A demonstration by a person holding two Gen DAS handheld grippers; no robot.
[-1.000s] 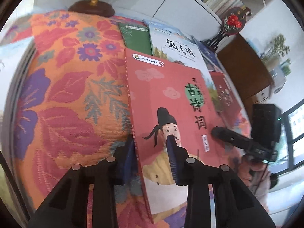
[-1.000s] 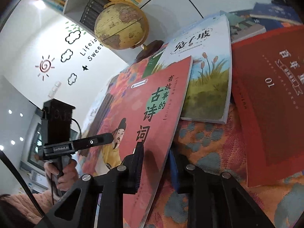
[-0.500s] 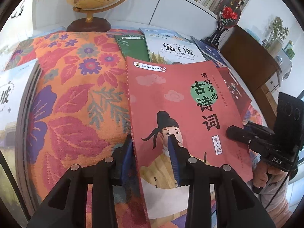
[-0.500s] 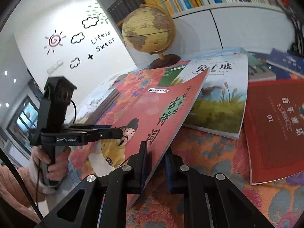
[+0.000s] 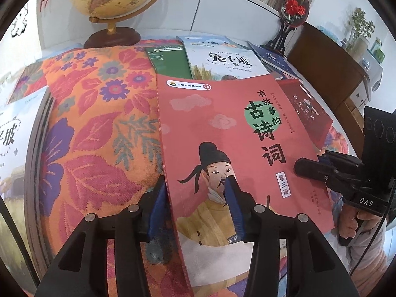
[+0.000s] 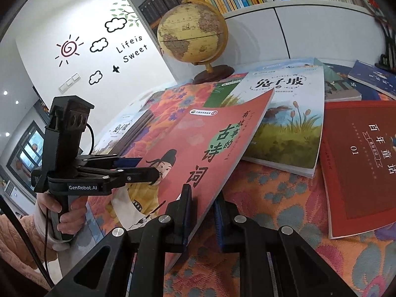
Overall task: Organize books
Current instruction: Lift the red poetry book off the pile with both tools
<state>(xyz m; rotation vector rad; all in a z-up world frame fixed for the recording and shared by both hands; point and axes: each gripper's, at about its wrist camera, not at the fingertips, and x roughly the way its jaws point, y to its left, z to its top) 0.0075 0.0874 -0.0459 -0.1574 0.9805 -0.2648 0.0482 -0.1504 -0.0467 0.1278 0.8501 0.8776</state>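
A flowered orange cloth (image 5: 94, 128) covers the table, with white cabinets and full bookshelves behind it.

Nearest in the left wrist view, the left gripper (image 5: 195, 205) points steeply down at the cloth and straddles the spine edge of the pink poetry book (image 5: 230, 133). One blue pad lies on the cover over the painted figure, the other sits just outside the spine. The jaws have just been opening, and they now stand loosely about the edge, with a gap visible between pad and book. In the right wrist view a hand (image 6: 66, 212) grips this gripper's handle beside a pink quilted sleeve.

The right gripper (image 6: 201, 210) slopes down less steeply and is clamped on the pink poetry book's opposite long edge, one finger above the cover and one below, jaws nearly together. The book is lifted off the cloth on that side and tilts up from it.

Beyond the pink poetry book lie a white rabbit-hill book (image 6: 284, 113) and a green book (image 5: 168, 60), both partly under its far end. To the right of it a dark red book (image 6: 361, 163) lies flat on the cloth. Farther back stands a yellow globe (image 6: 193, 34) on a wooden base, with a dark blue book (image 6: 373, 79) off to its right.
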